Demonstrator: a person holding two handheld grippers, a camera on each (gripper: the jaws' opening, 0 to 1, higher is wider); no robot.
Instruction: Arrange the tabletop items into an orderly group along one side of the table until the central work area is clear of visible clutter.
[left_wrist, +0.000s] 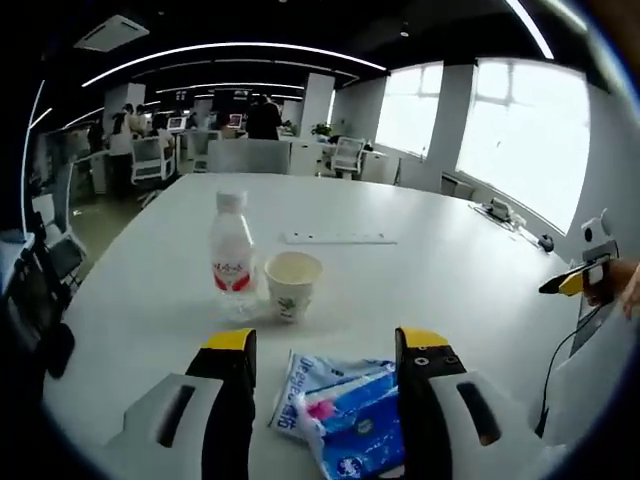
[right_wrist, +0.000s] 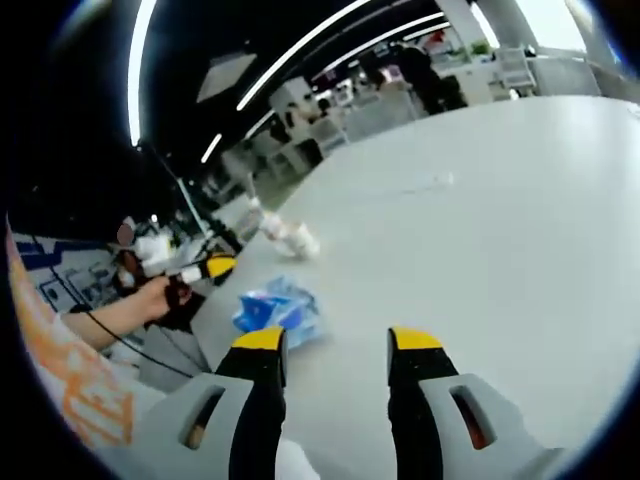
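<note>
A clear water bottle (left_wrist: 231, 255) with white cap and red label stands left of centre beside a cream paper cup (left_wrist: 292, 284) with green print; a blue-and-white tissue pack (left_wrist: 345, 412) with pink spot lies lower centre between yellow-tipped jaws.

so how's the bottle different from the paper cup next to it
The bottle is taller, clear plastic, capped, with a red label; the paper cup is shorter, cream, open-topped, with a small green print. Both stand upright, close together on the white table.
</note>
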